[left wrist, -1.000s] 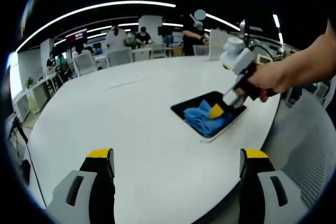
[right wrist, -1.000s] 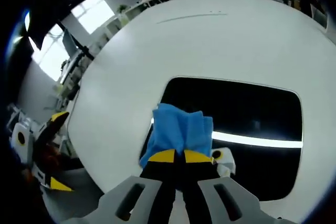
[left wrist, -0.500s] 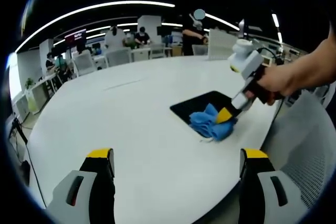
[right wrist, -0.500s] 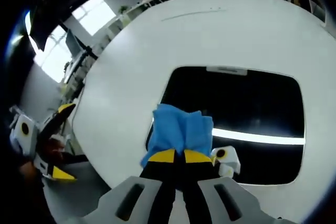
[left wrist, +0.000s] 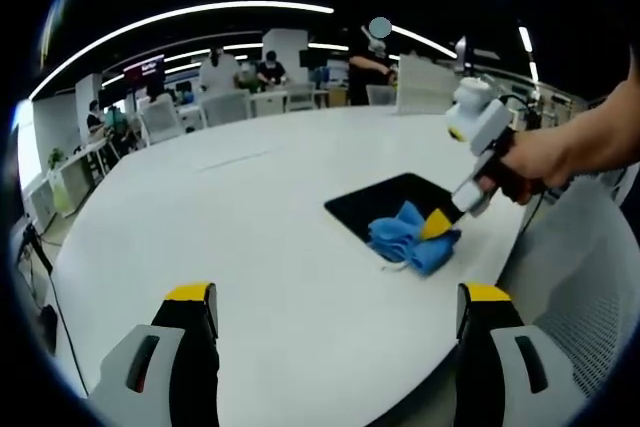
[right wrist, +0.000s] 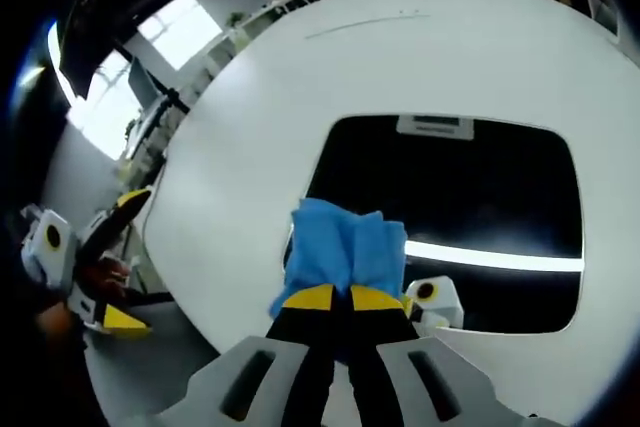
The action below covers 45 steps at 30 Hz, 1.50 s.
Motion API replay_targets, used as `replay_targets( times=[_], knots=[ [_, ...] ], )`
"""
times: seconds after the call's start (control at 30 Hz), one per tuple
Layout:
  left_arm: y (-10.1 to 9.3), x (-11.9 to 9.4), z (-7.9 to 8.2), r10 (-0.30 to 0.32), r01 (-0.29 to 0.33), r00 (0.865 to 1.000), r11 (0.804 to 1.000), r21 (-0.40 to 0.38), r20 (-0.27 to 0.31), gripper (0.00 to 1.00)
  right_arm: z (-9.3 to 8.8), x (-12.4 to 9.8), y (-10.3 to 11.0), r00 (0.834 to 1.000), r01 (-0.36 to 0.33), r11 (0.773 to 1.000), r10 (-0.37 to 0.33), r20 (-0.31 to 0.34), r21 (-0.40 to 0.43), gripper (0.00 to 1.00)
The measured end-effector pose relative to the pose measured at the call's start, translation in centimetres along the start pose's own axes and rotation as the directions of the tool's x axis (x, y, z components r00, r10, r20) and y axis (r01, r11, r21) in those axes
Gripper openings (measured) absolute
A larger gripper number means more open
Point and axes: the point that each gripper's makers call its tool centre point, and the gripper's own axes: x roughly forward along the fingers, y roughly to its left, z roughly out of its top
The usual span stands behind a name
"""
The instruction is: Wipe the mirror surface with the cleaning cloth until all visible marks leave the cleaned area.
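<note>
The right gripper (right wrist: 341,299) has its yellow-tipped jaws pinched together on a bunched blue cleaning cloth (right wrist: 343,247), which rests on the near left edge of the mirror (right wrist: 470,207). The mirror is a dark rectangular sheet lying flat on a round white table (right wrist: 260,117); it reflects a bright ceiling light strip and part of the gripper. A small pale label (right wrist: 435,126) sits at the mirror's far edge, its writing too small to read.

In the left gripper view, the left gripper (left wrist: 335,312) is held above the table (left wrist: 230,237) with its jaws spread wide and nothing between them. Across the table a hand (left wrist: 525,162) holds the right gripper (left wrist: 437,223) on the cloth (left wrist: 410,237) at the mirror's (left wrist: 385,205) near corner. Behind, an office with people, chairs and a lit screen whose text is unreadable
</note>
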Motion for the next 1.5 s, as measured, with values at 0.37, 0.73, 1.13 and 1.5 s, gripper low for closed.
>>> replay_targets(
  times=[0.37,0.73,1.13,1.5],
  knots=[
    [0.1,0.0,0.0,0.003,-0.003,1.000,1.000,-0.003,0.001,0.99,-0.2,0.0,0.1,1.000,-0.015,1.000,0.015,-0.002,-0.001,0.00],
    [0.2,-0.1,0.0,0.007,-0.007,1.000,1.000,-0.003,0.002,0.99,-0.2,-0.1,0.0,1.000,-0.015,1.000,0.015,-0.012,0.002,0.00],
    [0.2,-0.1,0.0,0.010,-0.010,1.000,1.000,-0.005,0.002,0.99,-0.3,-0.7,-1.2,1.000,-0.002,1.000,0.003,-0.009,0.013,0.00],
    [0.3,-0.1,0.0,0.015,-0.015,1.000,1.000,-0.002,0.003,1.00,-0.3,-1.1,-1.9,1.000,0.006,1.000,-0.006,-0.009,0.015,0.00]
  ],
)
